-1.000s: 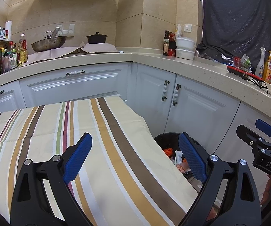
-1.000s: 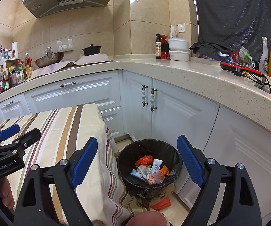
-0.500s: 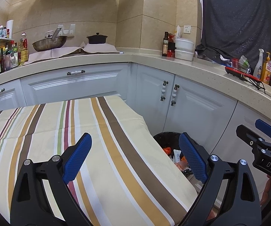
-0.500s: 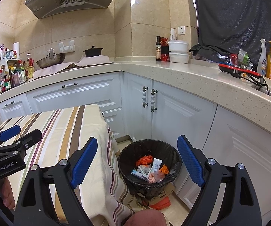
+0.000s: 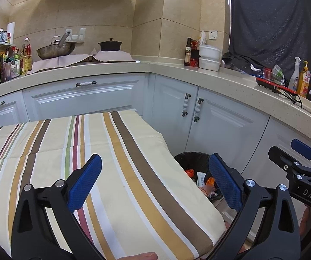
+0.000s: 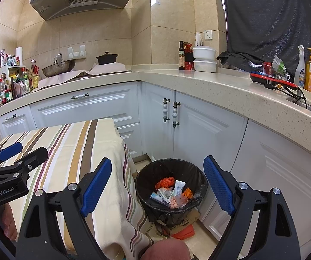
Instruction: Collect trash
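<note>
Right-wrist view: one black-lined trash bin stands on the floor between the striped-cloth table and the white corner cabinets, holding a heap of wrappers, perhaps six or seven, the overlap making a firm count hard. Two grippers are at work. The right gripper hangs above the bin, jaws spread wide, nothing between them. The left gripper, over the bare tablecloth, is opening its jaws, also empty. On the counter sit two stacked white tubs.
</note>
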{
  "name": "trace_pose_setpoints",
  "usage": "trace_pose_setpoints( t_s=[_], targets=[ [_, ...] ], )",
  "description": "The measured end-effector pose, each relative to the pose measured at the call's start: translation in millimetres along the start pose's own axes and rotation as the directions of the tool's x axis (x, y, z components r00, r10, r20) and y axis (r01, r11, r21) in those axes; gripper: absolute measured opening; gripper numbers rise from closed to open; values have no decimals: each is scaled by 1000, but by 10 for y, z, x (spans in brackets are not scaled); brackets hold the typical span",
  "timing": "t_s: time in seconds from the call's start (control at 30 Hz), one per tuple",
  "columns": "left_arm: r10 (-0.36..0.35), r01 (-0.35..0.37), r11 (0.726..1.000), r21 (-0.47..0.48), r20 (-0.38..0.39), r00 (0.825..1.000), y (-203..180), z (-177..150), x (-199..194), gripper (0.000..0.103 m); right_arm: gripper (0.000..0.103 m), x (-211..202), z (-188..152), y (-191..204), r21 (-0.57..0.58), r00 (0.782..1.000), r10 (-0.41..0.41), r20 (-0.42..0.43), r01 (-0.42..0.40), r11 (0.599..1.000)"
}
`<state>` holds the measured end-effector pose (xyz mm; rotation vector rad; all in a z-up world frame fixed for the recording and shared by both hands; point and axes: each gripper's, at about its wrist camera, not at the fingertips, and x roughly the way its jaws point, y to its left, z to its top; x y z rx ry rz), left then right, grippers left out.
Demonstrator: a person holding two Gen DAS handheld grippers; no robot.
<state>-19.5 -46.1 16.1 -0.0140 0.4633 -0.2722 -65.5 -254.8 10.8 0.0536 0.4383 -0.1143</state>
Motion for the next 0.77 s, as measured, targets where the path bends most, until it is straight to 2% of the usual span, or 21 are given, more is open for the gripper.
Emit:
trace_pose_setpoints(
  t_s=[0.13,0.33,0.4,0.5,0.57,0.63,0.67,0.77],
  targets=[
    [-5,5,1000,-6,0,1000,8,-12,3,98,84,9,-32,18,-3,1000,3,-8,-3,1000],
    [-52,50,997,-51,-39,998,153,-48,74,98,84,99,-54,123,-16,999,36,-31,-37,999],
    [-27,24,998,-59,-54,998,259,-38,111,98,84,177,-31,220,-24,996,73,-44,-74,997],
    [71,-76,995,-60,-70,995,544,-17,178,98,85,343,34,402,-31,985,157,-74,-159,987],
    [162,-167,984,-64,-81,983,805,-12,222,98,85,533,110,605,-45,966,230,-115,-237,971],
    [256,-266,961,-77,-120,959,1168,-13,305,98,85,748,195,860,-58,943,296,-152,-307,950],
    [299,-314,945,-91,-148,943,1404,-28,357,98,86,838,234,967,-62,933,319,-164,-333,941],
    [390,-422,898,-124,-219,894,1976,-86,476,98,86,1256,392,1417,-68,881,416,-226,-440,895]
  ],
)
